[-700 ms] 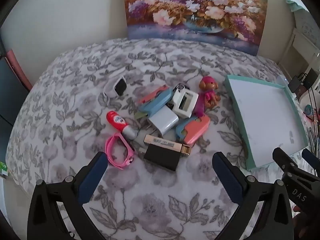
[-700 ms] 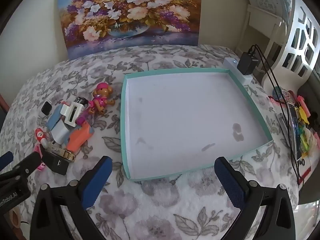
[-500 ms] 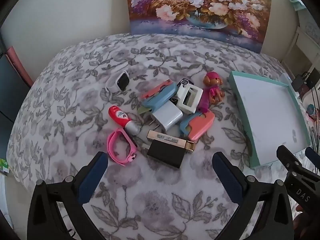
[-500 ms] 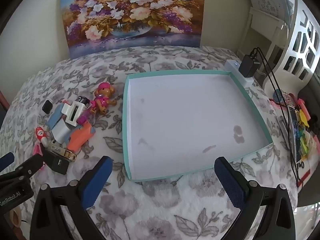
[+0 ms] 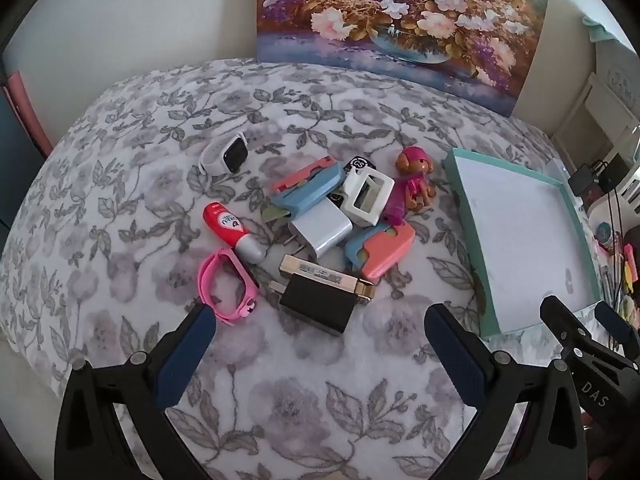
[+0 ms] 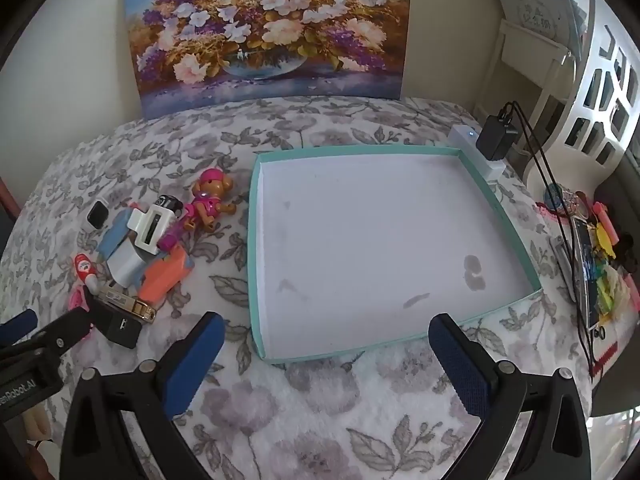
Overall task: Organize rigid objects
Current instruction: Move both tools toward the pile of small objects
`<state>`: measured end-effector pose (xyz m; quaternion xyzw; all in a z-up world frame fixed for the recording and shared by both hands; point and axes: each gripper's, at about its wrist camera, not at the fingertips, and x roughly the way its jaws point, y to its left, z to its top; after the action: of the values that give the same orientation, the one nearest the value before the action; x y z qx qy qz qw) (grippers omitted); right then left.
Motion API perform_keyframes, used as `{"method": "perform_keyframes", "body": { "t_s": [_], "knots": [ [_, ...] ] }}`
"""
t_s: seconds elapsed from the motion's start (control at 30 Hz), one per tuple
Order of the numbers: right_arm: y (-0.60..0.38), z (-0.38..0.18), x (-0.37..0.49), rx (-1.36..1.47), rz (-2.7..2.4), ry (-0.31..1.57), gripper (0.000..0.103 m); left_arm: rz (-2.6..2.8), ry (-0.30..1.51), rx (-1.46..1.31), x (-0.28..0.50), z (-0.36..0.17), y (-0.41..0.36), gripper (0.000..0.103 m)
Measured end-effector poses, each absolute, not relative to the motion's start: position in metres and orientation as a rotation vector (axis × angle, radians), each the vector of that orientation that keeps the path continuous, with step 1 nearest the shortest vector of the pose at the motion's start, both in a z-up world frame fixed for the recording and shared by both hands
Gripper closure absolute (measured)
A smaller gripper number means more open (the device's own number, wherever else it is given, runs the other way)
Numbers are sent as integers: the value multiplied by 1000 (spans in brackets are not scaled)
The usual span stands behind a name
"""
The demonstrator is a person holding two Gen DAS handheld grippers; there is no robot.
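A heap of small things lies on the flowered bedspread: a black charger block [image 5: 318, 307], a gold lighter [image 5: 326, 276], a white plug [image 5: 320, 230], a pink band [image 5: 226, 286], a red tube [image 5: 230, 230], a white frame [image 5: 368, 196], a toy dog figure [image 5: 414, 178], a white watch [image 5: 226, 154] and coral and blue clips [image 5: 382, 250]. My left gripper [image 5: 320, 354] hovers open just before the black charger, holding nothing. To the right sits a shallow teal tray [image 6: 252, 240], nothing in it. My right gripper [image 6: 324, 356] hangs open over the tray's near edge.
A flower painting [image 6: 268, 32] leans on the wall behind the bed. A power strip with a black adapter [image 6: 496, 140] and cables lies beyond the tray's far right corner. Colourful clutter [image 6: 600, 264] crowds the right side. The bed's edge runs close at the left.
The left gripper has moved forward and a little left, so the heap sits nearer and more central. The right gripper has hardly shifted. Both stay open.
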<state>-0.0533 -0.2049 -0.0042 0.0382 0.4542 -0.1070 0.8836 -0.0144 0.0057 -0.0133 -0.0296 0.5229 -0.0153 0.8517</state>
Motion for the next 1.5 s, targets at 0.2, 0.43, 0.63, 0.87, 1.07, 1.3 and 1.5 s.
{"method": "perform_keyframes", "body": {
  "t_s": [0.2, 0.43, 0.63, 0.87, 1.07, 1.3, 1.5],
  "knots": [
    [-202, 0, -56, 72, -205, 943, 0, -24, 1129, -94, -14, -18, 13, 0],
    [-197, 1, -59, 65, -172, 954, 0, 7, 1149, -119, -13, -22, 18, 0],
    [-190, 2, -58, 58, -126, 950, 0, 8, 1171, -109, -13, -26, 14, 0],
    [-181, 5, -61, 30, -93, 927, 0, 18, 1167, -62, -14, -23, 7, 0],
    [-182, 6, -60, 27, -98, 921, 0, 31, 1164, -46, -14, -23, 6, 0],
    [-183, 4, -60, 38, -104, 924, 0, 47, 1155, -50, -17, -22, 10, 0],
    [-186, 2, -60, 46, -119, 931, 0, 56, 1138, -45, -19, -19, 11, 0]
  ]
}}
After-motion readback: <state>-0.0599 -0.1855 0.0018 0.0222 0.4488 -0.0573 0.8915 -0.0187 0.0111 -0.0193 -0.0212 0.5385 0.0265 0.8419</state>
